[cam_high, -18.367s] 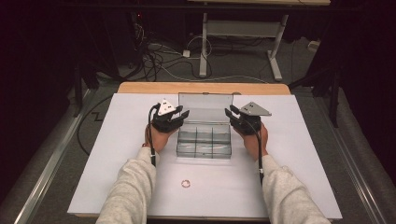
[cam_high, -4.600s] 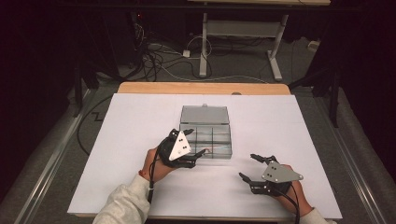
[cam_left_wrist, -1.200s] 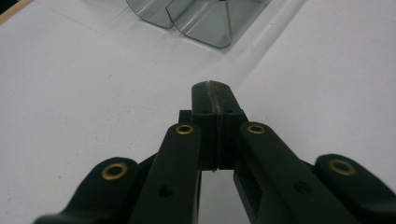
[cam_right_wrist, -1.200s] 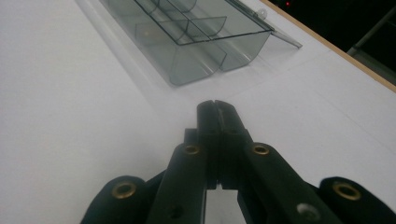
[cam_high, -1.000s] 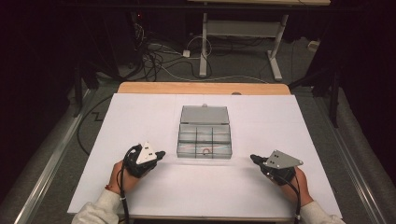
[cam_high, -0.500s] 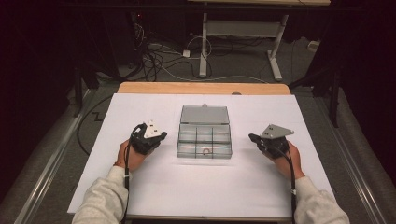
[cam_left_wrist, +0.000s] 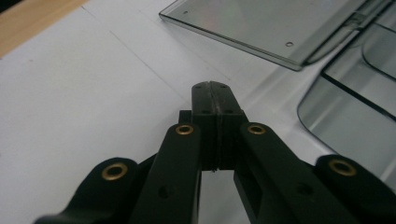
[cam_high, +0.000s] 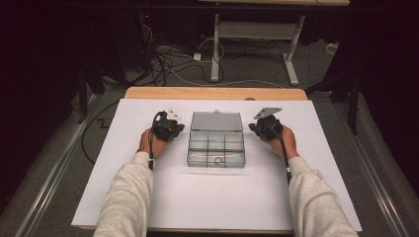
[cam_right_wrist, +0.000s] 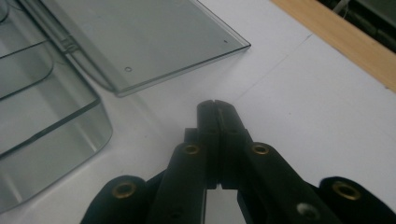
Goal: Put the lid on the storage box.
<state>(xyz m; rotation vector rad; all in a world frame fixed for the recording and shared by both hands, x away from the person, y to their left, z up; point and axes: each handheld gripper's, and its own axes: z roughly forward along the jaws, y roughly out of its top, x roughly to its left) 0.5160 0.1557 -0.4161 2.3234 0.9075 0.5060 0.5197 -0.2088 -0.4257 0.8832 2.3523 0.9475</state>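
A clear plastic compartment box (cam_high: 216, 148) lies in the middle of the white sheet with its lid (cam_high: 216, 121) folded back flat. A small red ring (cam_high: 218, 159) rests in the front middle compartment. My left gripper (cam_high: 177, 126) sits just left of the lid, jaws pressed together with nothing between them (cam_left_wrist: 212, 89). The lid (cam_left_wrist: 261, 23) and box wall (cam_left_wrist: 345, 116) lie ahead and to its right. My right gripper (cam_high: 253, 127) hovers just right of the lid, also shut and empty (cam_right_wrist: 215, 106), with the lid (cam_right_wrist: 135, 37) and box corner (cam_right_wrist: 51, 135) to its left.
The white sheet (cam_high: 217, 197) covers a wooden table whose bare edge (cam_high: 215, 93) runs along the back. Cables and a metal stand's legs (cam_high: 252, 54) lie on the floor beyond. Both forearms in light sleeves reach in from the front.
Both hands moved away from the front edge toward the back, and inward, ending on either side of the box lid. Both grippers stayed shut.
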